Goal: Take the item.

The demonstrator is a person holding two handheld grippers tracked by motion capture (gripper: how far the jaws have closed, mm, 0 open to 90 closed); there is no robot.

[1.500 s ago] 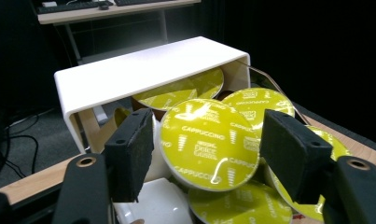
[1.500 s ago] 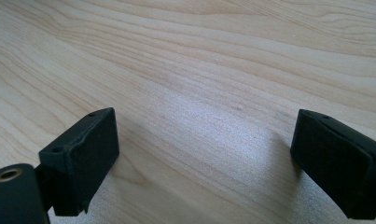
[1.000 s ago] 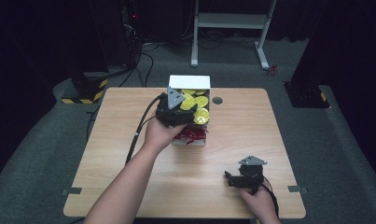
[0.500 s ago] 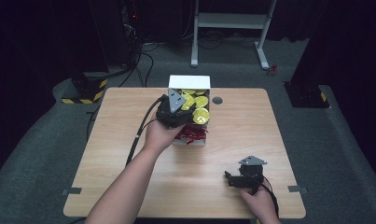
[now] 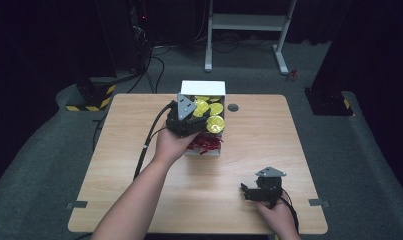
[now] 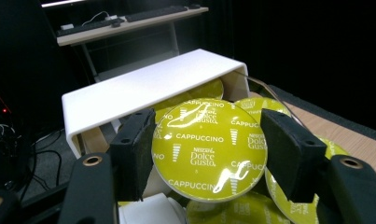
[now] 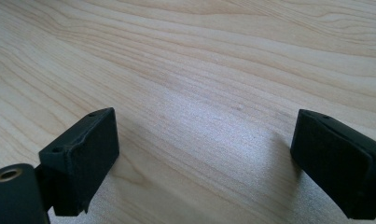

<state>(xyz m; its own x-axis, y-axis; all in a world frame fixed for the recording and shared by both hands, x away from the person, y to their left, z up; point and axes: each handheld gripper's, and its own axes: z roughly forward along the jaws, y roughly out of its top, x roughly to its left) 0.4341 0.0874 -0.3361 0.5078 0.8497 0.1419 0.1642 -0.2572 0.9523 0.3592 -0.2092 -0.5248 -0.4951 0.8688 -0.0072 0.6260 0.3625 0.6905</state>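
Observation:
My left gripper is shut on a yellow-green coffee capsule printed "Cappuccino", one jaw pressed to each side of its rim. It hangs over a white box that holds several more such capsules. In the high view the left gripper and its held capsule sit above the white box at the table's far middle. My right gripper rests near the front right of the table. Its jaws stand open over bare wood with nothing between them.
Red shredded filling shows in the near part of the box. A small dark round cap sits in the wooden table right of the box. A white desk frame stands on the floor beyond the table.

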